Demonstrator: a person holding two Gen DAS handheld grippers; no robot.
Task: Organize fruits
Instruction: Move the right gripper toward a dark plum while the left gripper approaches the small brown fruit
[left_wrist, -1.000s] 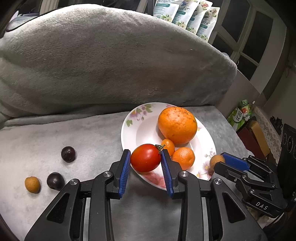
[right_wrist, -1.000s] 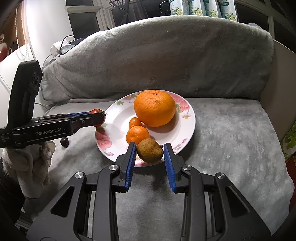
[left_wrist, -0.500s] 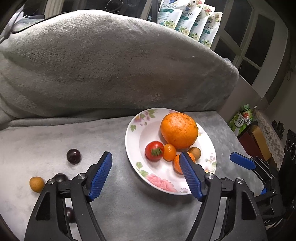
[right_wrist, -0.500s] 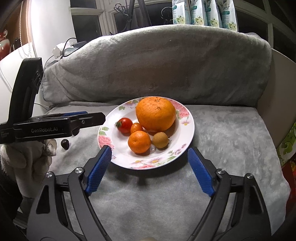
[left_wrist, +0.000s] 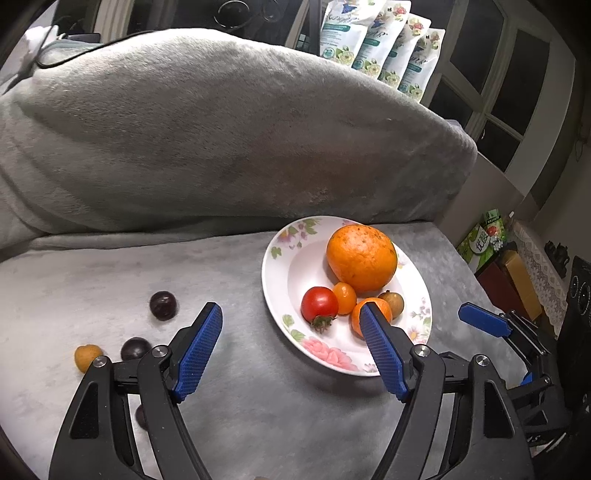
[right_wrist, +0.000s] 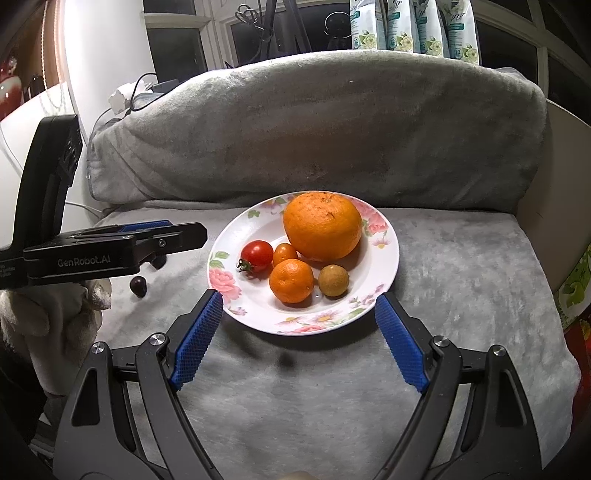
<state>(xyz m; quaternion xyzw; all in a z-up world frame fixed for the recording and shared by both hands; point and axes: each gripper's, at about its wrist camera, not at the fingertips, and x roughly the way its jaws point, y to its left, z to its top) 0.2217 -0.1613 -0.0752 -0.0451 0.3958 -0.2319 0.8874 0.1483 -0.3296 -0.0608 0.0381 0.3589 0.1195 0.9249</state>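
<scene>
A floral plate sits on a grey blanket draped over a sofa seat, and it holds five fruits: a large orange at the back, a red tomato with its green stalk, a tiny orange fruit touching the large orange, a mandarin, and a brownish-green round fruit beside it. The right gripper hangs just in front of the plate's near rim, jaws spread wide with nothing between them. The left gripper, seen from its own camera, is likewise spread and empty; one blue pad sits in front of the mandarin in that view, but it grasps nothing.

To the left of the plate, loose fruits remain on the blanket: a dark plum, a second dark plum nearer the gripper, a small yellow-orange fruit beside it, and another dark fruit mostly hidden behind the left gripper's frame.

Judging from this layout, the gathering step is part done, with both grippers free between placements. The next move probably calls for the left gripper to swing toward the loose plums, straddle one with its pads, and close gently, since such small round fruit could roll on the soft cloth. A gloved hand holds the left gripper's handle
</scene>
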